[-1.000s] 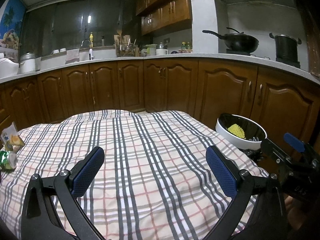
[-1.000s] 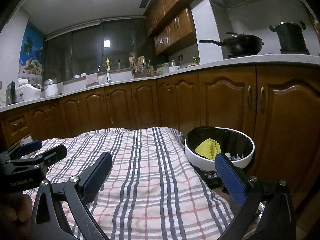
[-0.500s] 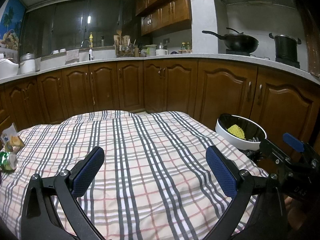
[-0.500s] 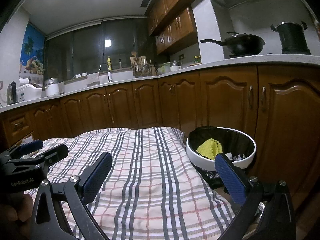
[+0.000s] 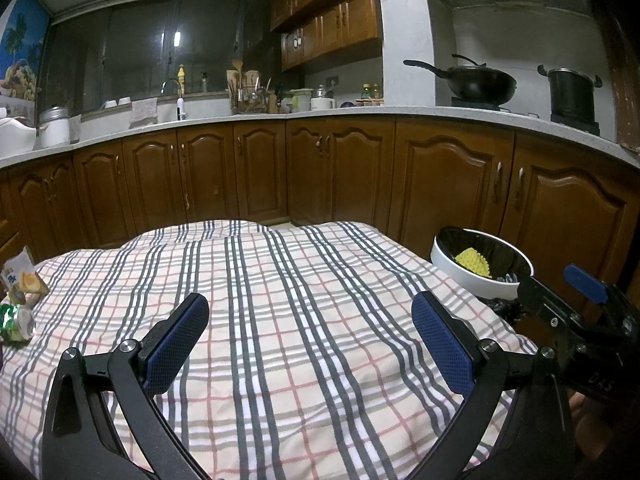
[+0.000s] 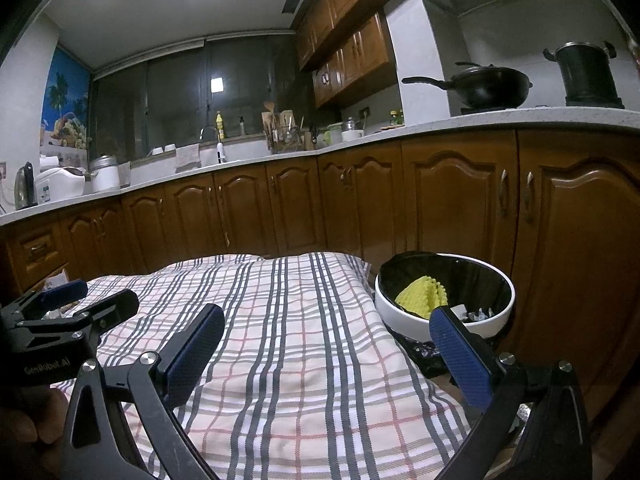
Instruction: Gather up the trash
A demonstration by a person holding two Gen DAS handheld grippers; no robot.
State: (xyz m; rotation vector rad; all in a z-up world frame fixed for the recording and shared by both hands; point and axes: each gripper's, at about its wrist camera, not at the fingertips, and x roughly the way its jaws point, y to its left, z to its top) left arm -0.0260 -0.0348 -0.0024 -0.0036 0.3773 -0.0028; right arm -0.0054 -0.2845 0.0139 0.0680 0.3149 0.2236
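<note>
Two tools hover above the plaid checked cloth (image 5: 280, 320), both with the blue pads spread wide and nothing between them: the left tool (image 5: 308, 344) and the right tool (image 6: 326, 356). Trash lies at the far left edge of the cloth: a crushed green can (image 5: 16, 322) with a small printed carton (image 5: 22, 278) near it. At the right side stands the round white bin with black liner (image 6: 440, 326), and a yellow ridged foam piece (image 6: 420, 294) lies inside it.
</note>
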